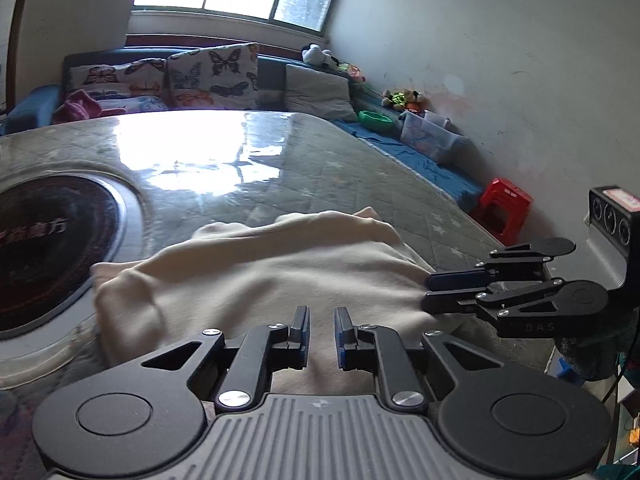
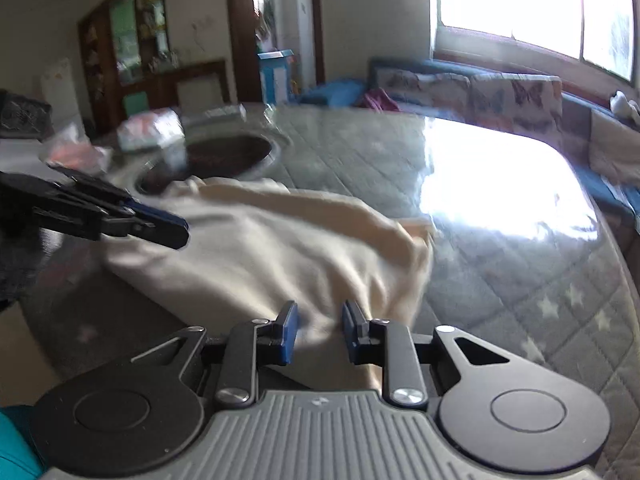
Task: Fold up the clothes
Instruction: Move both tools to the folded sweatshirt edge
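Note:
A cream garment (image 1: 256, 280) lies rumpled on the table, partly folded over itself; it also shows in the right wrist view (image 2: 280, 248). My left gripper (image 1: 322, 314) is open and empty, just above the garment's near part. My right gripper (image 2: 320, 310) is open over the garment's near right edge. In the left wrist view the right gripper (image 1: 426, 292) comes in from the right at the cloth's edge, its fingers close together. In the right wrist view the left gripper (image 2: 180, 232) hovers over the cloth's left side.
The table (image 1: 360, 184) has a grey quilted star-pattern cover under a glossy sheet and a dark round inset (image 1: 48, 248) at left. A sofa with butterfly cushions (image 1: 212, 76) stands behind. A red stool (image 1: 506, 206) and plastic bins (image 1: 432, 132) stand along the right wall.

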